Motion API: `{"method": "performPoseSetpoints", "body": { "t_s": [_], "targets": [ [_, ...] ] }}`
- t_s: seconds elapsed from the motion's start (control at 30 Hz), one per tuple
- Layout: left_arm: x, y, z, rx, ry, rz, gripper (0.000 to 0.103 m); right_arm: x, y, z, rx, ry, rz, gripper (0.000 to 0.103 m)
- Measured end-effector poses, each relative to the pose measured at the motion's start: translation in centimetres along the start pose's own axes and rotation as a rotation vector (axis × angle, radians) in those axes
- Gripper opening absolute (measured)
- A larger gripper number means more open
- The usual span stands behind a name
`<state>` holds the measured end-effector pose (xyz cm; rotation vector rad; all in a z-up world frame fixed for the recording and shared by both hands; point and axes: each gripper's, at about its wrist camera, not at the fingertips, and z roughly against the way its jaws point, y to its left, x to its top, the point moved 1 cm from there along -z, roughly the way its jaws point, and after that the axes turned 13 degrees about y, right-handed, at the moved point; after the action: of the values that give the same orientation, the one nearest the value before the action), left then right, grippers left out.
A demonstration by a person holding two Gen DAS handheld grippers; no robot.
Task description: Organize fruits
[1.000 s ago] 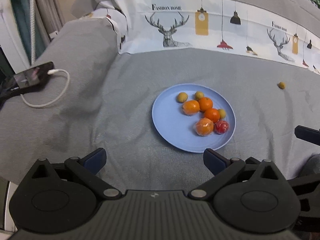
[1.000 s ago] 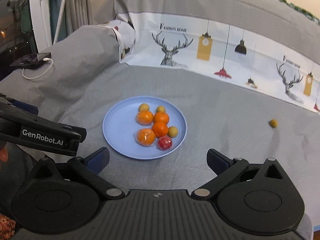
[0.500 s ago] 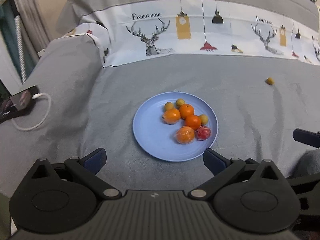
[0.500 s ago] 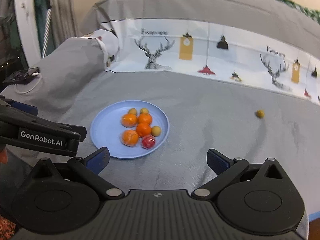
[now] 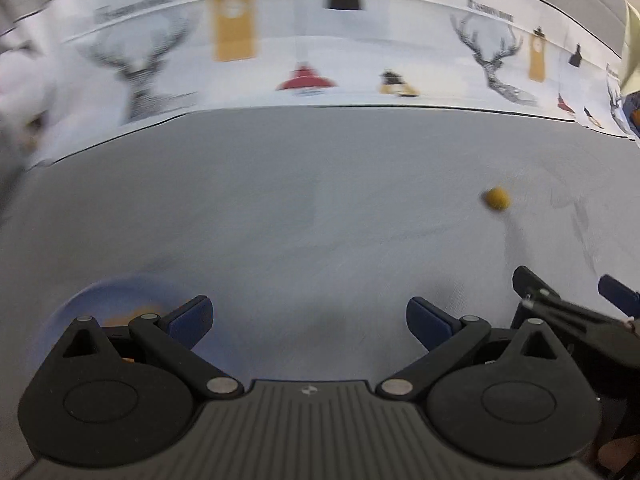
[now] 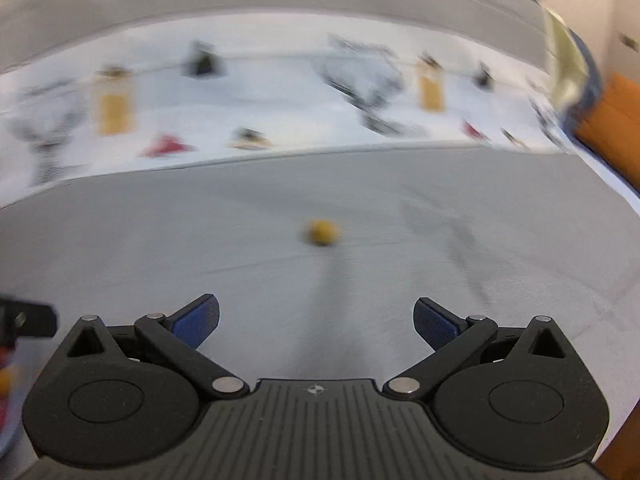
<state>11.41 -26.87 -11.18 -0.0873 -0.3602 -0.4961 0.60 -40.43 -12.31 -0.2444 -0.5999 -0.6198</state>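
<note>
A small yellow fruit point(image 6: 322, 232) lies alone on the grey cloth, straight ahead of my right gripper point(image 6: 316, 320), which is open and empty. The left wrist view has the same yellow fruit point(image 5: 496, 199) at the upper right, well ahead of my open, empty left gripper point(image 5: 308, 318). The blue plate point(image 5: 80, 304) is a blur at the lower left, mostly hidden behind the left gripper's body, with a smear of orange fruit point(image 5: 140, 312) on it. The right gripper's fingers point(image 5: 532, 280) show at the right edge of the left wrist view.
A white printed cloth with deer and lamp pictures point(image 5: 320, 52) runs across the back of the grey cloth point(image 5: 300, 208). An orange surface point(image 6: 616, 120) is at the far right. Both views are motion-blurred.
Both grippers have swung right and forward. The plate has slid from the middle of the views to the lower left edge, and the lone yellow fruit is now much nearer.
</note>
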Motion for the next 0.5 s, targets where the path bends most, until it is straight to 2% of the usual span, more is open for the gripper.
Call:
{"method": "performPoseSetpoints", "body": {
  "t_s": [0.03, 0.1, 0.13, 0.2, 0.3, 0.37, 0.43, 0.5],
  "targets": [
    [0.6, -1.0, -1.2, 0.007, -0.029, -0.01, 0.103, 0.8, -0.8, -1.5, -0.005, 0.005, -0.036, 0.102],
    [1.7, -3.3, -4.3, 0.068, -0.07, -0.065, 0.103, 1.6, -2.6, -4.3, -0.011, -0.005, -0.103, 0.102],
    [2.2, -4.3, -5.9, 0.09, -0.065, -0.103, 0.103, 1.8, -3.3, -5.3, -0.026, -0.002, -0.124, 0.102],
    [3.1, -5.5, -8.3, 0.13, -0.041, -0.116, 0.103, 1.9, -4.0, -7.4, -0.037, -0.002, -0.147, 0.102],
    [3.7, -5.6, -9.8, 0.057, -0.103, 0.0, 0.103, 1.8, -3.9, -10.2, -0.032, 0.038, -0.133, 0.102],
    [3.5, -5.5, -10.3, 0.047, -0.16, 0.06, 0.103, 1.1, -3.2, -10.5, -0.051, -0.021, -0.116, 0.102],
    [2.4, -5.9, -10.6, 0.068, -0.237, 0.046, 0.103, 0.6, -3.0, -10.6, -0.062, -0.047, -0.109, 0.102],
    [1.7, -5.8, -10.8, 0.056, -0.3, 0.054, 0.103, 0.5, -3.1, -10.6, -0.054, -0.047, -0.117, 0.102]
  ]
}}
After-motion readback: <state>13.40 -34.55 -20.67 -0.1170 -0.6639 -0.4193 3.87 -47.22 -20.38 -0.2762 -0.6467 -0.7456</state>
